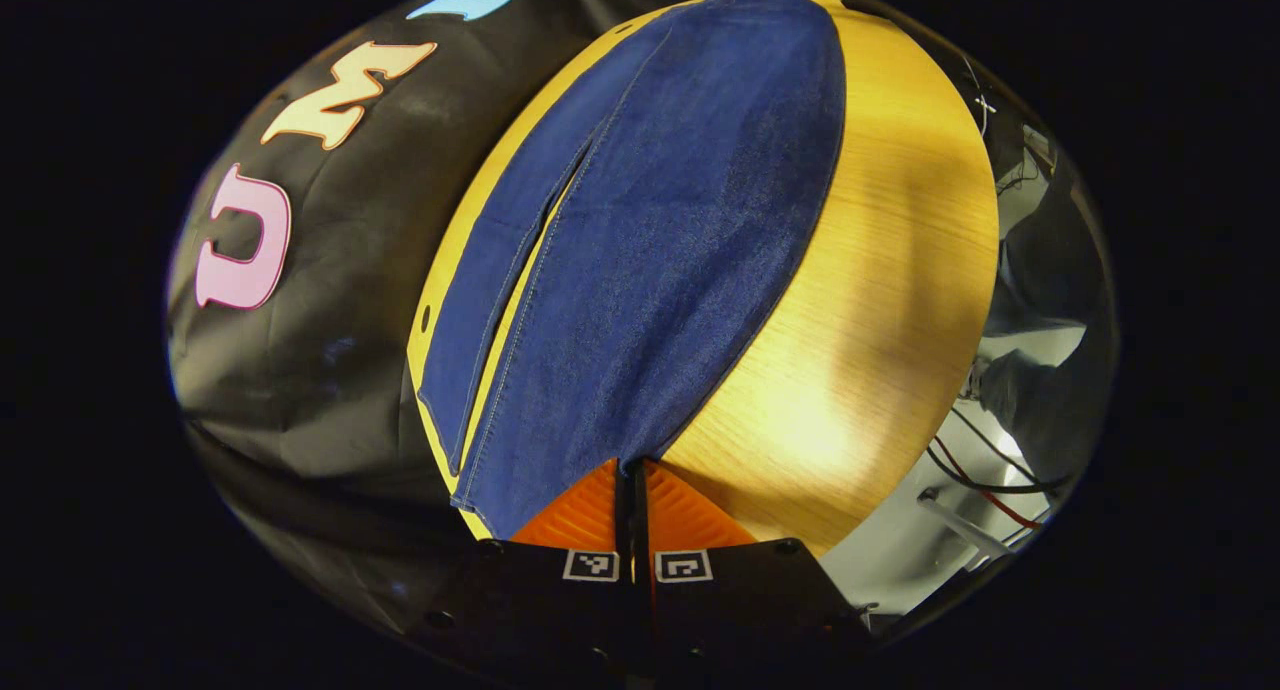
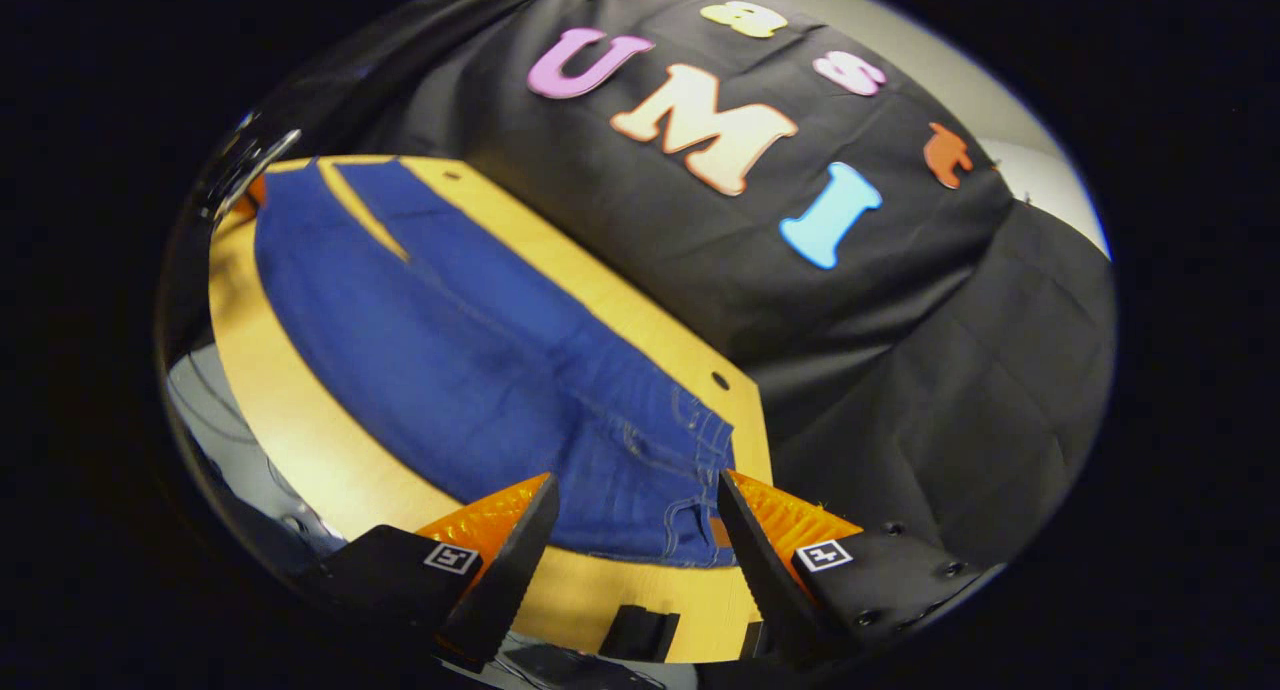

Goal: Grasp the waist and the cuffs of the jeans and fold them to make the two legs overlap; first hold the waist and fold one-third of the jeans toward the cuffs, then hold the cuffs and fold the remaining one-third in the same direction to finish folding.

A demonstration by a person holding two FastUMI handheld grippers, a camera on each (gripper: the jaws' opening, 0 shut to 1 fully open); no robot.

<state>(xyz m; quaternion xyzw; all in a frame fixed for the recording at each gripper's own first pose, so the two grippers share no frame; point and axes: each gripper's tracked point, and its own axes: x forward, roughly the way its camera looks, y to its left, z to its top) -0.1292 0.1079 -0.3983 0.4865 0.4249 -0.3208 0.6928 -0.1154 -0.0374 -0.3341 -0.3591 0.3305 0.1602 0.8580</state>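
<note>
The dark blue denim jeans (image 2: pixel 470 370) are lying flat on the yellow wooden table (image 1: pixel 880 300). The left gripper (image 1: pixel 632 470) is pinching the near cuff w/ jaws closed, prob. to lift it; the right gripper (image 2: pixel 632 510), jaws wide, is hovering over the waist.

The dark blue denim jeans (image 1: pixel 640 240) lie flat, stretched lengthwise, filling the centre of the left gripper view; in the right gripper view they (image 2: pixel 470 370) run from upper left to waistband at bottom centre.
</note>
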